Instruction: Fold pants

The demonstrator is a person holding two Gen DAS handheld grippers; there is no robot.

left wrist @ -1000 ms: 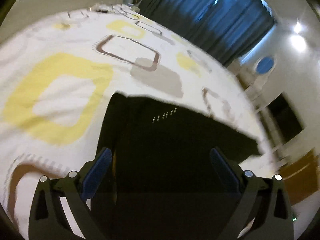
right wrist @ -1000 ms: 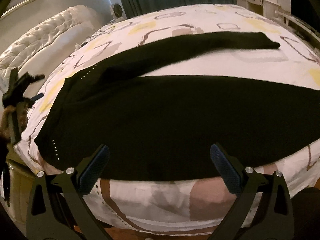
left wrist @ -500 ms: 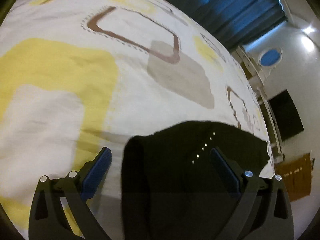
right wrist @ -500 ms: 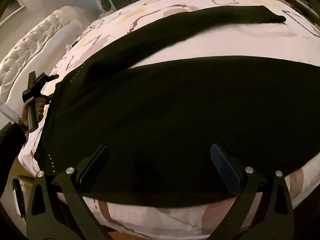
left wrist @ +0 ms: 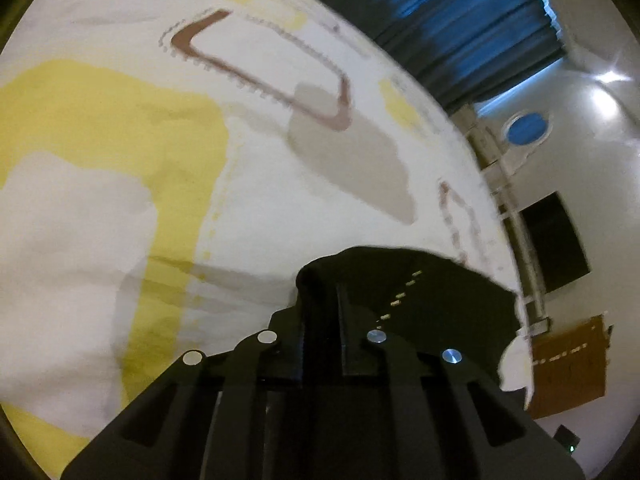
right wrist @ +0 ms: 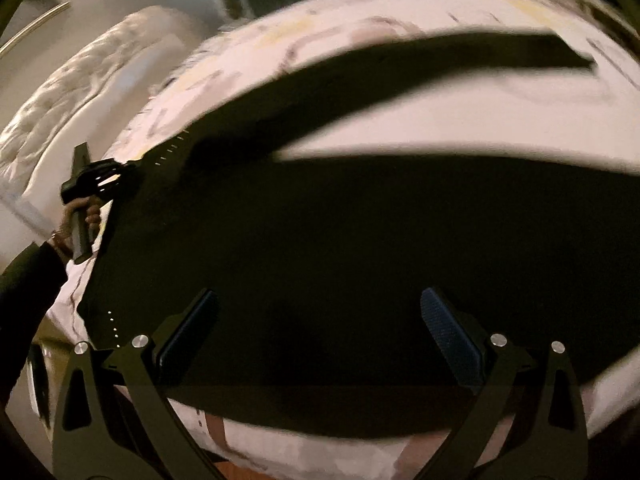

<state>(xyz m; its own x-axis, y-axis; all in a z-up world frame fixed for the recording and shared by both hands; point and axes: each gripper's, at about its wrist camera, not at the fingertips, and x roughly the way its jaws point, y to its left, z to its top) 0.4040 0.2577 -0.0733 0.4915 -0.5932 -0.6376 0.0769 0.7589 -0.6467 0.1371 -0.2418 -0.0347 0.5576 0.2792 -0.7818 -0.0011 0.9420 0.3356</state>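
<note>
So compared to half a second back, the left gripper (left wrist: 320, 320) has gone from wide open to clamped tight on a bunched-up corner of the pants (right wrist: 340, 248), and the right-wrist view has pushed in closer, so the black fabric now fills most of it. Count: one pair of pants with both legs spread across the bedspread (left wrist: 120, 200), two grippers, one dark curtain (left wrist: 460, 20) behind. In the left view the pinched fold sits right between the fingertips and sticks out just past them, a row of little white marks running along the cloth. The right gripper (right wrist: 316, 332) is spread wide and holding nothing; the pants lie ahead of and between its fingers, the near edge running under them.
</note>
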